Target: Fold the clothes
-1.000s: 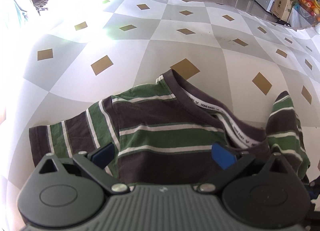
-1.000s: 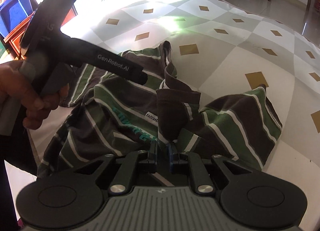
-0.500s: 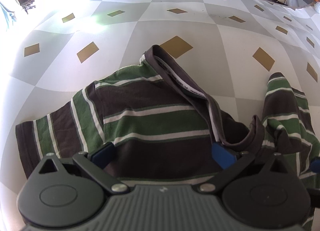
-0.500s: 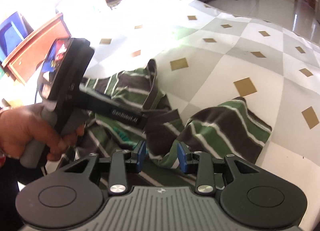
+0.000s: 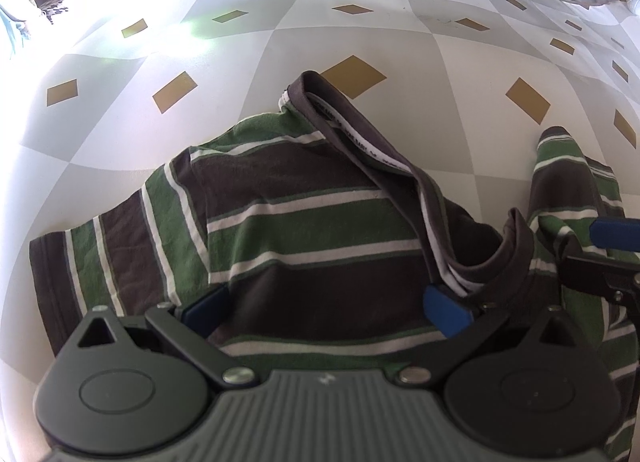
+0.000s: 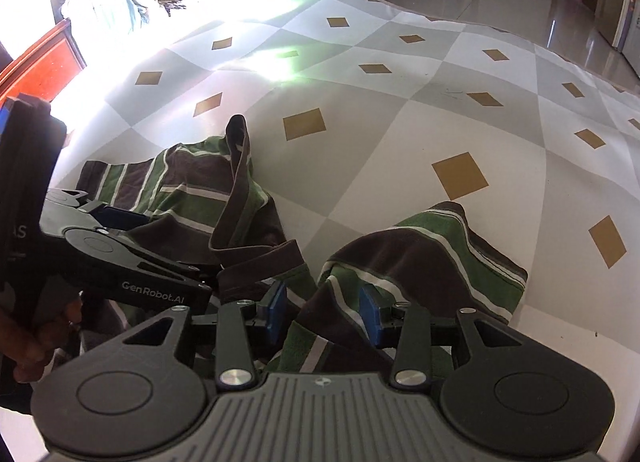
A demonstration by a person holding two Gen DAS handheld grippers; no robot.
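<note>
Left wrist view: the left hand-held gripper [image 5: 326, 304] stands wide apart over a brown, green and white striped cotton T-shirt [image 5: 304, 221] rumpled on the diamond-patterned counter [image 5: 460, 101]. Right wrist view: the right hand-held gripper [image 6: 322, 312] is partly spread, fabric between unpinched. Soft, light, limp; best pinched at shoulder seams.

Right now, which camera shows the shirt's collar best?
The left wrist view. There the collar runs across the middle of the picture, with the white printed tape inside it plain to see. In the right wrist view the collar stands edge-on as a dark strip, and the left tool hides part of the shirt.
</note>
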